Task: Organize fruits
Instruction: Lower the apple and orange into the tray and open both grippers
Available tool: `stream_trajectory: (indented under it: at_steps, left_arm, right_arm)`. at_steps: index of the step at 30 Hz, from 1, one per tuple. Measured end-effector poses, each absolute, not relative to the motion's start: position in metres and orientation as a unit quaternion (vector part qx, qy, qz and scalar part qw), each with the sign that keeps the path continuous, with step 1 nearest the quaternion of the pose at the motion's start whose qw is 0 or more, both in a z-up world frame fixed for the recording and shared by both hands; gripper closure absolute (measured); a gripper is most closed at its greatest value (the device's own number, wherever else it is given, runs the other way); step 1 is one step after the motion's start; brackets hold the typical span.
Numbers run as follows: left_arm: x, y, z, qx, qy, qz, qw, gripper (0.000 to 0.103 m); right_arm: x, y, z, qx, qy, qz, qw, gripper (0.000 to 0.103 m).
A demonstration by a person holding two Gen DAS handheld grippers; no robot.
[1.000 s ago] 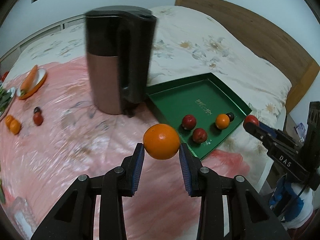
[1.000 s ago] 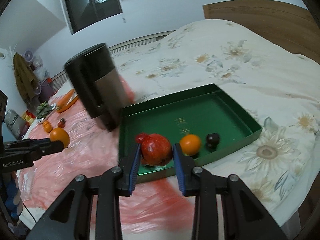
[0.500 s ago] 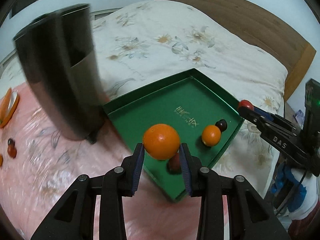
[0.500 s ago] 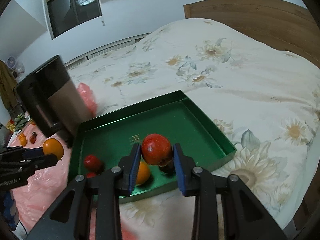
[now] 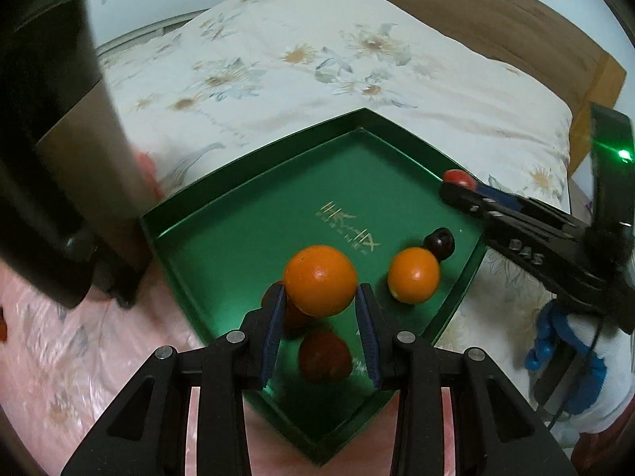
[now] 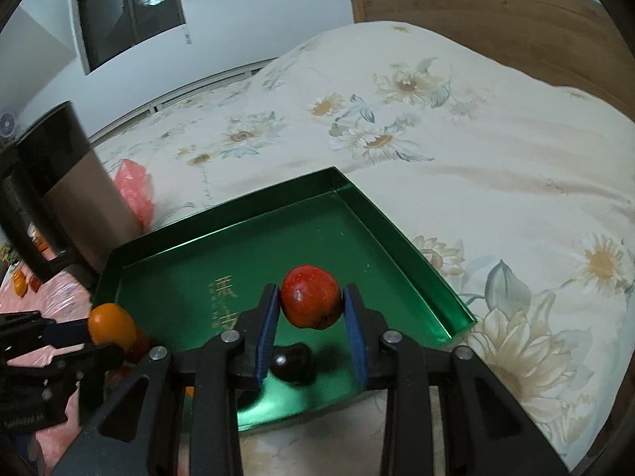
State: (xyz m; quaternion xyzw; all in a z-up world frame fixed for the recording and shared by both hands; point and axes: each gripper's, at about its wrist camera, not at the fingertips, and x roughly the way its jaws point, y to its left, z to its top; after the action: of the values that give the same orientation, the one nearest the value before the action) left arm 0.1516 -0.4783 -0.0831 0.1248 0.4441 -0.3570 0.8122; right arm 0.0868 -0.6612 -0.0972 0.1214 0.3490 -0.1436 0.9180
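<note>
gripping a glossy round orange (image 5: 320, 280) over the shiny green tray (image 5: 254, 182).

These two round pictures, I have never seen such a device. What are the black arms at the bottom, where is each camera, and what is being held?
Each picture comes from a camera mounted on a hand-held grasping tool, looking forward along its two fingers. No robot is there: a person holds one tool in each hand. The left tool grips an orange; the right tool grips a red fruit. Both hover over a green tray on a bed with a flowered cover. In the tray lie a smaller orange, a dark fruit and more red fruit. A dark jug stands beside it.
</note>
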Motion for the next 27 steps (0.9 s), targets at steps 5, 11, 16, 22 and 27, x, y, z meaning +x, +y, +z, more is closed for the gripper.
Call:
stream_trajectory:
  at_steps: [5, 11, 16, 22, 27]
  left_arm:
    - [0.152, -0.5, -0.09, 0.147, 0.439, -0.366, 0.807, 0.072]
    - [0.145, -0.51, -0.109, 0.174, 0.447, -0.366, 0.798, 0.072]
    - [0.142, -0.513, -0.113, 0.183, 0.444, -0.365, 0.798, 0.071]
    - [0.145, -0.511, -0.111, 0.181, 0.451, -0.362, 0.795, 0.069]
    - [0.144, -0.502, -0.099, 0.166, 0.443, -0.361, 0.804, 0.058]
  right_arm:
    - [0.098, -0.668, -0.107, 0.12, 0.355, -0.152, 0.915, 0.074]
    - [0.104, -0.67, -0.118, 0.118, 0.367, -0.154, 0.91, 0.074]
    - [0.1, -0.672, -0.124, 0.123, 0.371, -0.159, 0.906, 0.073]
    - [0.099, -0.673, -0.125, 0.124, 0.375, -0.166, 0.903, 0.073]
    - [0.095, -0.671, -0.121, 0.118, 0.373, -0.182, 0.902, 0.018]
